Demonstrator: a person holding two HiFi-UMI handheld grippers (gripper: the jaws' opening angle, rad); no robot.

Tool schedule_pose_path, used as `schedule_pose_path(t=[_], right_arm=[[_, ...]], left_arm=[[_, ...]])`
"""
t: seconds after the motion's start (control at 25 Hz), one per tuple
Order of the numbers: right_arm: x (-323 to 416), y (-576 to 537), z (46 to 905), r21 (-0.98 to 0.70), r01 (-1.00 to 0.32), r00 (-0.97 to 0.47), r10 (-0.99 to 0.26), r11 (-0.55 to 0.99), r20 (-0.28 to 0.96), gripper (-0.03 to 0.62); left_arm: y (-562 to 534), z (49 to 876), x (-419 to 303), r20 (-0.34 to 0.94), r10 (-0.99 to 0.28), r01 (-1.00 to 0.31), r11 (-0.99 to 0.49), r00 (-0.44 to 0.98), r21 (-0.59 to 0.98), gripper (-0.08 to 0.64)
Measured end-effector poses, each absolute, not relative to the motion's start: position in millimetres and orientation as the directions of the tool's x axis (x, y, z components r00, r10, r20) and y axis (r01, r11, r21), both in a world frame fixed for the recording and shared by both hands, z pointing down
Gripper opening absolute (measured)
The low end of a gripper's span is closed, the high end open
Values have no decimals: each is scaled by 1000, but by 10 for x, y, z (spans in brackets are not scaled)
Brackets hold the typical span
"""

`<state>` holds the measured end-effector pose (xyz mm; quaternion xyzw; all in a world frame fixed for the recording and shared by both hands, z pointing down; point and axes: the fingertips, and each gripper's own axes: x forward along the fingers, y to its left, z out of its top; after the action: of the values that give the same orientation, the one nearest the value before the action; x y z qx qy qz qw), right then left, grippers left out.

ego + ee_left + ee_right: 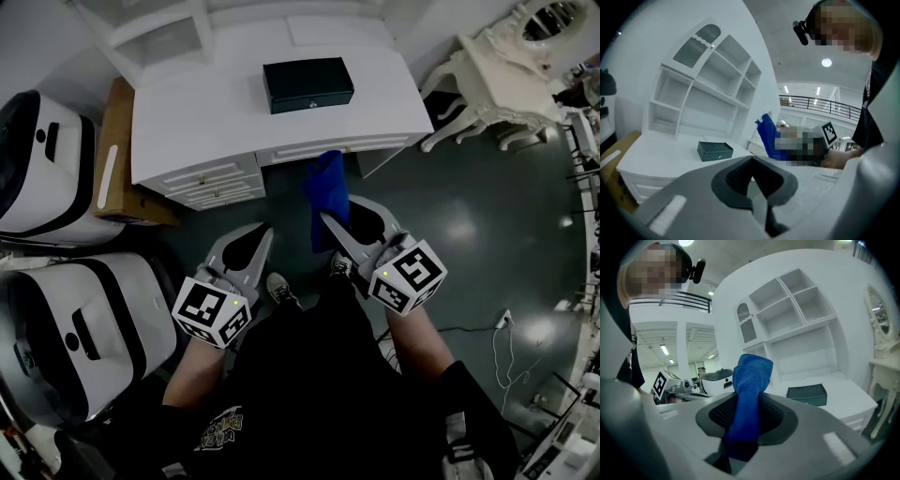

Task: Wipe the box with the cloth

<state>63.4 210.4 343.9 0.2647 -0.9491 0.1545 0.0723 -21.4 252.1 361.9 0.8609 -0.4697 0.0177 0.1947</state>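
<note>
White-painted desk [187,122] under an open white shelf unit [797,319], where the dark green rectangular metal box [307,84] sits flat near the middle of the top, lid down and well apart from both tools. It lies square to the front edge, within an easy forward reach for the person standing before the drawers.

Blue terry cloth [327,192], clamped in the right gripper [339,208], stands up out of the jaws in a loose fold. The jaws are closed on its lower part, which leaves a free tuft above to meet the box's surface. The cloth hangs over the grey floor [450,206], just short of the desk's front edge and not touching the box.

Beside it, the left gripper [251,239] is held low at about the same height, jaws drawn together on nothing. It appears kept in reserve, perhaps to steady the box once wiping begins.

No wiping has begun, by the look of it: the cloth has yet to cross the desk edge.

At the person's left stand two rounded white machines with black panels [47,159], with a flat brown cardboard sheet [117,150] wedged against the desk's side. An ornate white dressing table [487,75] occupies the far right.
</note>
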Motion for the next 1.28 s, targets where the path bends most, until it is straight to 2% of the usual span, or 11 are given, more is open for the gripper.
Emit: schedule_pose_path(t=[0.52, 1.28], right_arm=[[732, 1965, 3338, -213, -532, -844, -493, 820, 211, 144], [847, 1027, 3360, -206, -398, -906, -348, 894, 242, 144]], left_arm=[[2395, 3503, -66, 205, -797, -813, -503, 568, 293, 2], [1609, 3456, 153, 208, -879, -886, -365, 429, 286, 2]])
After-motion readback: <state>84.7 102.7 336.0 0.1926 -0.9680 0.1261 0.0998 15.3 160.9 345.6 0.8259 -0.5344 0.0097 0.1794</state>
